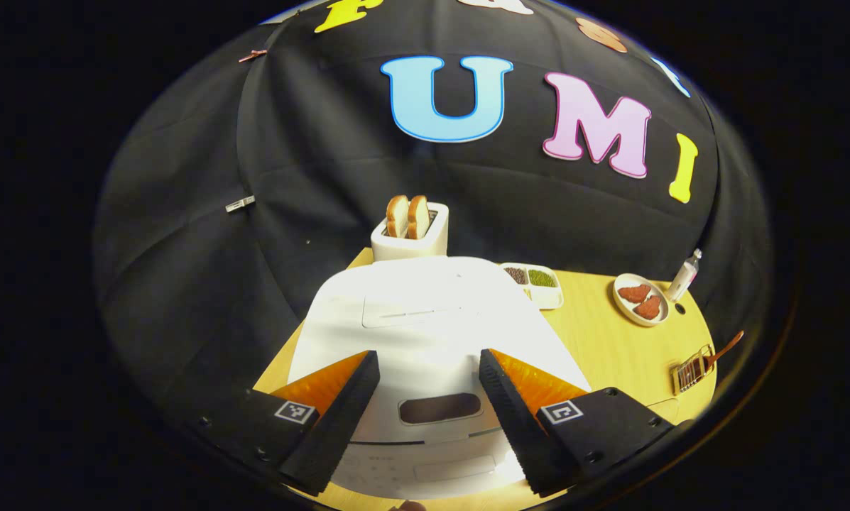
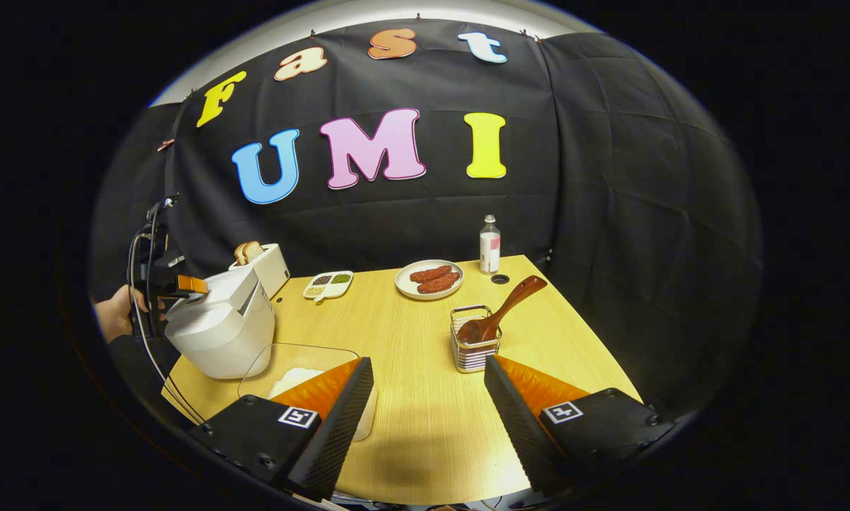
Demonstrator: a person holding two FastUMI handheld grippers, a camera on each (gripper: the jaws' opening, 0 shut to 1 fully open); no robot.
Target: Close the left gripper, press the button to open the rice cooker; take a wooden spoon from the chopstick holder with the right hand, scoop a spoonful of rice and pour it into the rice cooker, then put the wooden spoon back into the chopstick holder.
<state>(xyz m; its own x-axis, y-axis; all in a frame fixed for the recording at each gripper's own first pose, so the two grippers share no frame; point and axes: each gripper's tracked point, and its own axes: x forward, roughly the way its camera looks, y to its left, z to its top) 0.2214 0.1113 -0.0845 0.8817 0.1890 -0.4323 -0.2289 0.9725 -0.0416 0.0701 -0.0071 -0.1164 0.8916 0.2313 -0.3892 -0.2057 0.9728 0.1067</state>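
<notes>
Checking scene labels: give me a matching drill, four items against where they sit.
Items:
1. wooden spoon
2. bread
3. bottle
4. left gripper

Places:
A. in the toaster
B. open above the rice cooker
C. in the chopstick holder
D. upright by the plate, at the table's back edge

Pairs: 1-C, 2-A, 3-D, 4-B

Bright overhead light, perhaps glaring on the rice cooker (image 1: 432,319); edges bend.
</notes>
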